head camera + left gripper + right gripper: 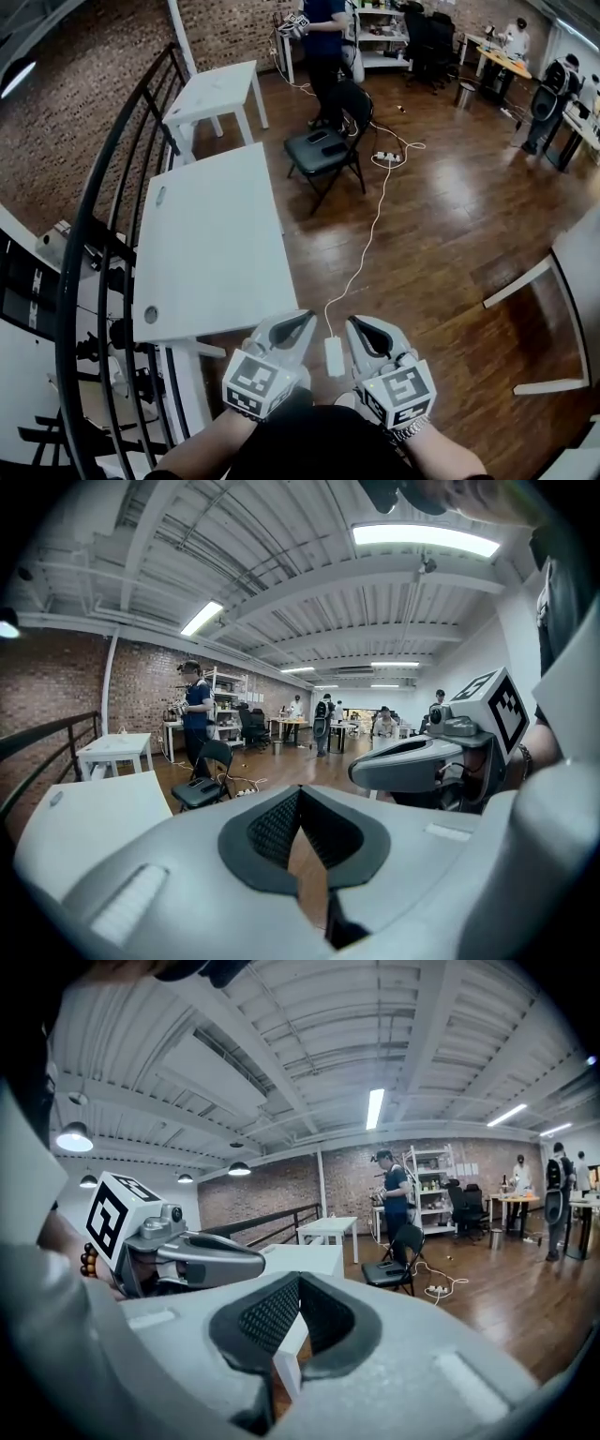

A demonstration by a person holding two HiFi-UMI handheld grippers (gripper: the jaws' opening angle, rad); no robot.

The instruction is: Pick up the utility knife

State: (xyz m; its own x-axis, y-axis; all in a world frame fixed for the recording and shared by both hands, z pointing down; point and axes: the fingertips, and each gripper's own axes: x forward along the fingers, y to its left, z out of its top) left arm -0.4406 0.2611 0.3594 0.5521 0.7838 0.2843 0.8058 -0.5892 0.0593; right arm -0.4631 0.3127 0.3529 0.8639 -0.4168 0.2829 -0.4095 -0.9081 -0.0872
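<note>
No utility knife shows in any view. In the head view both grippers are held close to my body at the bottom, side by side over the wooden floor. My left gripper [300, 323] is shut with nothing between its jaws, just off the near right corner of the long white table [216, 244]. My right gripper [359, 328] is also shut and empty. The left gripper view has its own jaws [300, 794] closed, with the right gripper [422, 761] beside them. In the right gripper view the closed jaws [298, 1279] point toward the table, and the left gripper [206, 1255] is alongside.
A black railing [103, 234] runs along the table's left. A small white table [217, 94] and a black folding chair [323, 145] stand beyond, with a person [323, 37] behind. A white cable and power strip [386, 157] cross the floor; a white box [334, 356] lies between the grippers. Another table's edge [572, 281] is at right.
</note>
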